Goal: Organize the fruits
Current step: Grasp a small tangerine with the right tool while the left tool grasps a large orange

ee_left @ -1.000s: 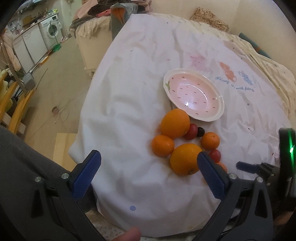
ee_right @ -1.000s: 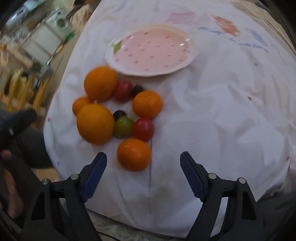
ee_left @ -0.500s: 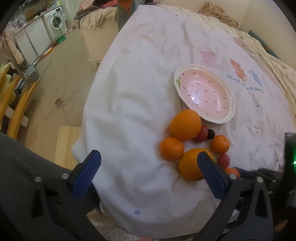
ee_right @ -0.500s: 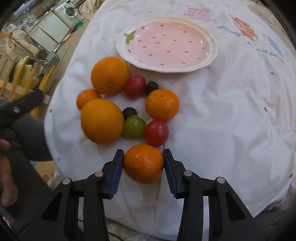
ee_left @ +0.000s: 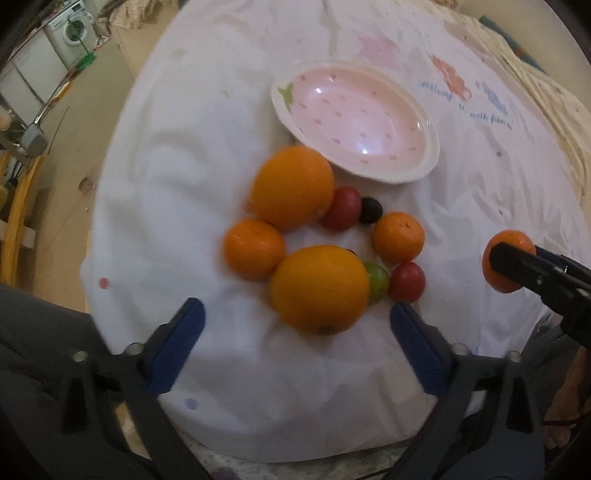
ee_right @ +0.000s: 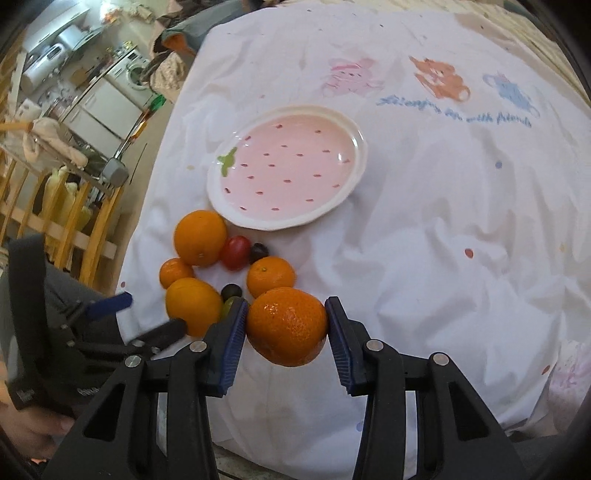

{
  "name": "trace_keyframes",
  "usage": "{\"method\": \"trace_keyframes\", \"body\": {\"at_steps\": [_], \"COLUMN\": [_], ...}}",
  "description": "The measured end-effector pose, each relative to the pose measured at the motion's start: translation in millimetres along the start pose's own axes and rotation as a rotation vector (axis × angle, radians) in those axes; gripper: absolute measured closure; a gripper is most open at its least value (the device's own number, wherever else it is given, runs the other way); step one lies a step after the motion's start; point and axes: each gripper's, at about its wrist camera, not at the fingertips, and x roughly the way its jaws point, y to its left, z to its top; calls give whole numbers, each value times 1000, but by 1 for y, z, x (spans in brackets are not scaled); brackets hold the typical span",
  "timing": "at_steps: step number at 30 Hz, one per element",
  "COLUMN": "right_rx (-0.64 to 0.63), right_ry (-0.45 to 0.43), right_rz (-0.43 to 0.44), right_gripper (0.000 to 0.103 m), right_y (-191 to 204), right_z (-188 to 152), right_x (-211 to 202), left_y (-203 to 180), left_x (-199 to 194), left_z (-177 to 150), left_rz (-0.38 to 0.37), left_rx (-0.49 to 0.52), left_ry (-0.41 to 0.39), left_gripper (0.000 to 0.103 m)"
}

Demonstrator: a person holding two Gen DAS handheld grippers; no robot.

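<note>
Cloth (ee_right: 424, 229) covers the whole table, white and rumpled, printed with pastel animals and a line of blue script on the far side from both tongs. Beyond its left edge lie a beige floor, a washing machine (ee_left: 75, 27) and some yellow wooden slats (ee_right: 92, 229).

The right tongs (ee_right: 286, 326) are clamped on a mandarin (ee_right: 286, 326), pebbly-skinned and glossy, both ribbed blue pads (ee_right: 232, 343) pressed to its sides and the fruit lifted clear of the cloth.

The left tongs (ee_left: 295, 347) are wide apart but closing, with nothing gripped; just ahead of their tips sits a big smooth orange (ee_left: 319, 288). Past it, further from the tips, are a small mandarin (ee_left: 254, 249) to the left, a second large orange (ee_left: 291, 186), and a red tomato (ee_left: 341, 208) touching a small dark fruit (ee_left: 370, 209). Right of the near orange, a green tomato (ee_left: 378, 281) touches it, then another red tomato (ee_left: 406, 281), with another mandarin (ee_left: 398, 237) just beyond.

Farthest ahead of both tongs rests a shallow oval dish (ee_right: 218, 192), glazed pink with red flecks, a green leaf mark and a cream rim
</note>
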Motion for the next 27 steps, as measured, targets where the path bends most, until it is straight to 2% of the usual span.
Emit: {"method": "trace_keyframes", "body": {"at_steps": [6, 8, 10, 12, 22, 27], "right_rx": [49, 70, 88, 100, 113, 109], "right_ry": [-11, -13, -23, -33, -43, -48], "right_rz": [38, 46, 69, 81, 81, 75], "right_gripper": [58, 58, 58, 58, 58, 58], "right_y": [-16, -21, -24, -28, -30, -29], "right_z": [-3, -2, 0, 1, 4, 2], "right_x": [3, 4, 4, 2, 2, 1], "left_y": [-5, -3, -1, 0, 0, 1], "left_x": [7, 7, 9, 10, 7, -11], "left_z": [3, 4, 7, 8, 11, 9], "left_rz": [-29, -32, -37, -63, -63, -51], "left_rx": [-20, -32, -46, -58, -44, -29], "left_ry": [24, 20, 27, 36, 41, -4], "left_gripper": [15, 25, 41, 48, 55, 56]}}
